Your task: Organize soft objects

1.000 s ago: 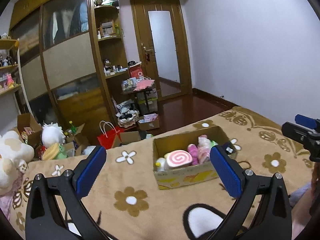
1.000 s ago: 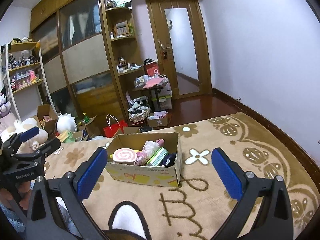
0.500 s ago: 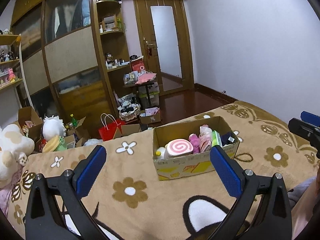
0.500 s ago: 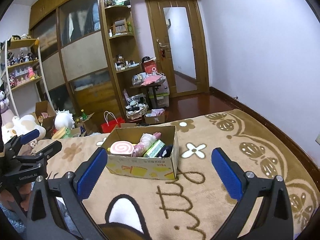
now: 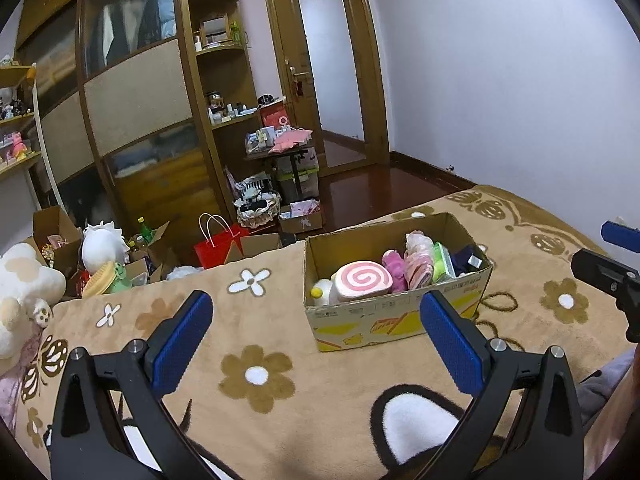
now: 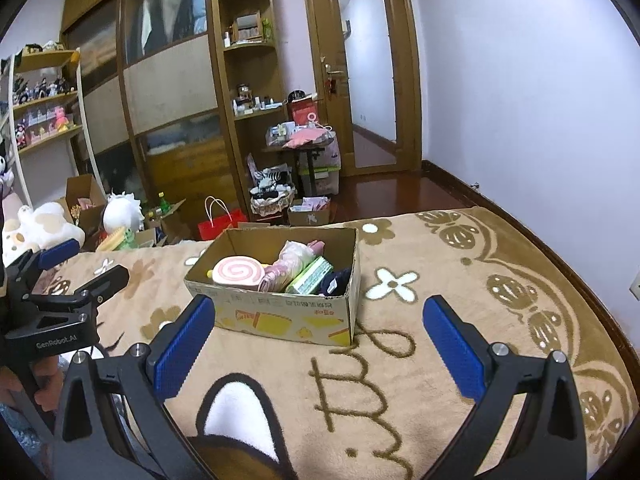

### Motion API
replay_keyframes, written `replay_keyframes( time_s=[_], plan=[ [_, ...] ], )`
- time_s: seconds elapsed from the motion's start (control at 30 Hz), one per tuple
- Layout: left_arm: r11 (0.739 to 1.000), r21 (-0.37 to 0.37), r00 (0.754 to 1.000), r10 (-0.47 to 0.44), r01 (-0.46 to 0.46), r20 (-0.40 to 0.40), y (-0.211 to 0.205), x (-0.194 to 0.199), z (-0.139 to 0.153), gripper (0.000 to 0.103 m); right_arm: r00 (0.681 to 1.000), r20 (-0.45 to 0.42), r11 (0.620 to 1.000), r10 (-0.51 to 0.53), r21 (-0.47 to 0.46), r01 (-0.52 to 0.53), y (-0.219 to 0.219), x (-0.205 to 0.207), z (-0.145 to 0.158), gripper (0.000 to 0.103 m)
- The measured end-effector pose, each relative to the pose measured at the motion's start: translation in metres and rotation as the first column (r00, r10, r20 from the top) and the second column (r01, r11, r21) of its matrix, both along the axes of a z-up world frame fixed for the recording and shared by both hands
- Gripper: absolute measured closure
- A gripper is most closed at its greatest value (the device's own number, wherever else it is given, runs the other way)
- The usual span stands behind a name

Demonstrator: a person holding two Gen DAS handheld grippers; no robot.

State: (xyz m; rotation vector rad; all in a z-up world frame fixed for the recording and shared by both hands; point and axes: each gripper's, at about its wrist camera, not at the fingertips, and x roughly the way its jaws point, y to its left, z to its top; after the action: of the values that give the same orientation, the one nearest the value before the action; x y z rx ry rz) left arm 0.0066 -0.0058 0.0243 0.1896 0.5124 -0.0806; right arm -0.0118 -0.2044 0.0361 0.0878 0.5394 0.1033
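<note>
1. Left wrist view: the left gripper (image 5: 316, 322) hangs above the bed blanket (image 5: 256, 340) with its jaws spread wide and nothing between them. The cardboard box (image 5: 394, 322) stands on the blanket just ahead and slightly to the right, and holds the soft things: a pink swirl cushion (image 5: 363, 281), pink plush pieces (image 5: 418, 262), a green packet (image 5: 443, 266) and something dark at the far end.
   - The cushion sits high against the near wall of the box. A jaw coming in low would likely catch the cardboard rim and push the light box across the blanket.
   - The items are packed tightly, so a pinch on one could drag its neighbour out.

2. Right wrist view: the right gripper (image 6: 318, 324) is also spread and empty, pointing at the same cardboard box (image 6: 280, 316) from the other side, with the left gripper visible at the left edge.
   - Both grippers face one small box, so reaching together risks a clash over the opening.
   - The blanket is soft and plush; pressing down on the box could tip it.
   - Other plush toys (image 6: 44, 224) lie beyond the bed's edge, well apart from the box. Whether they belong to the task I cannot tell.
</note>
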Motion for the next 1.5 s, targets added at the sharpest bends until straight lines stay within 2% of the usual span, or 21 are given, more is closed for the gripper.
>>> replay_keyframes(
  time_s=[0.63, 0.93, 1.5],
  plan=[
    [1.0, -0.025, 1.0, -0.008, 0.008, -0.003, 0.0021, 0.0015, 0.0017, 0.001, 1.0, -0.008, 1.0, -0.009, -0.001, 0.009, -0.0013, 0.0031, -0.0022, 0.0],
    [1.0, -0.006, 1.0, -0.011, 0.011, -0.006, -0.0004, 0.0014, 0.0007, 0.001, 1.0, -0.009, 1.0, -0.012, 0.001, 0.012, -0.0032, 0.0031, -0.0035, 0.0],
    [1.0, -0.024, 1.0, -0.02, 0.019, -0.021, 0.0009, 0.001, -0.0018, 0.001, 1.0, -0.011, 1.0, -0.019, 0.002, 0.019, -0.0081, 0.0025, -0.0053, 0.0]
  ],
)
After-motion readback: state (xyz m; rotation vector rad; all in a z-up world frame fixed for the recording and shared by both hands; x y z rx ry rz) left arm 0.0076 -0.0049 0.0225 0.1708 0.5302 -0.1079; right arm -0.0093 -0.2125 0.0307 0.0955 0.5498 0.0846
